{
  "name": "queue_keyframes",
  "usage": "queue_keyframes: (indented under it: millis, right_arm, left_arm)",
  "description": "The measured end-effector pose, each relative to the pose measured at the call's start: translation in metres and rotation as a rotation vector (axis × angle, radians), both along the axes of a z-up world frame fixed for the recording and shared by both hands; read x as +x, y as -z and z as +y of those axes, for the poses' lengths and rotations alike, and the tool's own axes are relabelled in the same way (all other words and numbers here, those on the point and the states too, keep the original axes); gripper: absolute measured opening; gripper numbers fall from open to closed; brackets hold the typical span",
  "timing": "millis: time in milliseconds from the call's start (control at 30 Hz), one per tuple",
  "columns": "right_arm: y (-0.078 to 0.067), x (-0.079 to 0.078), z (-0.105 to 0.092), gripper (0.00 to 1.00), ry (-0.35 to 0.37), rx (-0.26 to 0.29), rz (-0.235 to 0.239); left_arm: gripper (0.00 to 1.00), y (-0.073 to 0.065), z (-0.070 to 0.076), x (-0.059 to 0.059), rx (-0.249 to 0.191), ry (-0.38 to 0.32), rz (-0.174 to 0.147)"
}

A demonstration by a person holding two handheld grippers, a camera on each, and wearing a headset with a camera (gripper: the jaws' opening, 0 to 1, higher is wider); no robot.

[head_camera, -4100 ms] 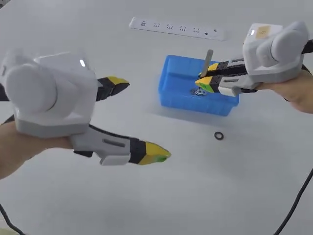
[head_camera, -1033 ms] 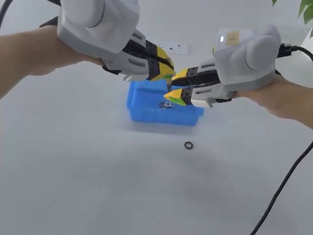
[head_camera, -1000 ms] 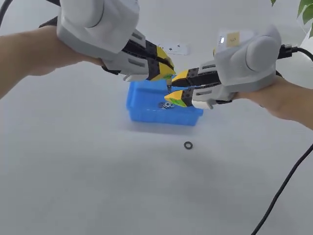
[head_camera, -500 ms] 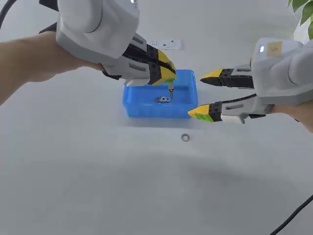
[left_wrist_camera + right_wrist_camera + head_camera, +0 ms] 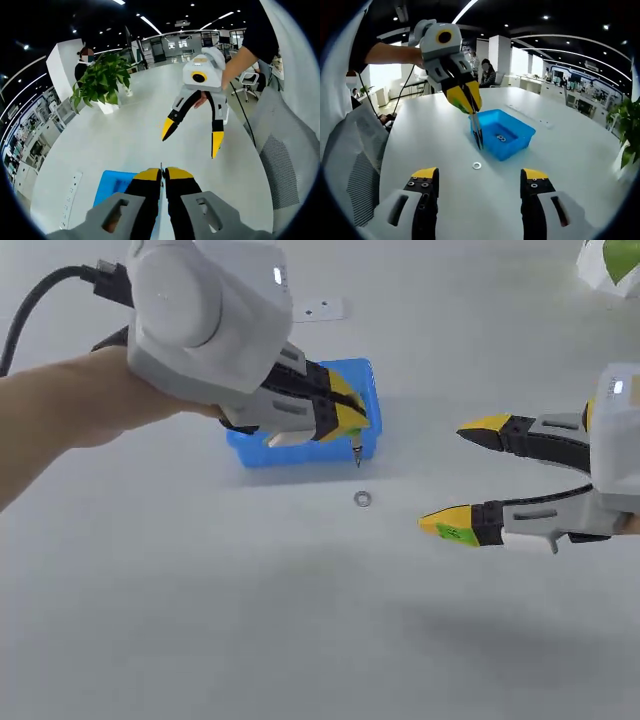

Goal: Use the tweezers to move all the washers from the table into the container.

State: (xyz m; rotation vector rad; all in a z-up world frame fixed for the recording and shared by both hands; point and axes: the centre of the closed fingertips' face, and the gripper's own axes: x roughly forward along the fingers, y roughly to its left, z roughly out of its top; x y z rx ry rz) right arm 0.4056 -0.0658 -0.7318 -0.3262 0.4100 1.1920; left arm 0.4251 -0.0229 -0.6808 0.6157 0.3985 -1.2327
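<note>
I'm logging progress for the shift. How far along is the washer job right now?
Done: some washers lie in the blue container. In hand: the left hand-held gripper is shut on the tweezers, which look empty. Left: one washer on the table near the container. The right hand-held gripper hangs open.

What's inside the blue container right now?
The right gripper view shows a couple of washers on the floor of the blue container. In the head view the left gripper, shut on the tweezers, covers most of the inside, so an exact count is unsure.
</note>
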Motion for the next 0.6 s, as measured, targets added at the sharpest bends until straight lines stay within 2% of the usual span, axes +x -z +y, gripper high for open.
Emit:
queue_keyframes:
  millis: [33,300,333,600]
  right_arm:
    - [0.001,-0.002,-0.001,0.7,0.003,0.005,0.003]
    - [0.012,-0.016,-0.004,0.79,-0.004,0.002,0.027]
    - [0.014,-0.018,-0.006,0.79,-0.003,0.006,0.039]
    - [0.024,-0.023,-0.013,0.8,0.015,0.007,0.082]
  left_arm:
    - [0.07,0.004,-0.002,-0.002,0.005,0.004,0.014]
    - [0.07,0.017,-0.007,-0.011,0.026,0.011,0.038]
    - [0.07,0.019,-0.007,-0.012,0.027,0.009,0.048]
    - [0.07,0.03,-0.005,-0.013,0.043,-0.001,0.065]
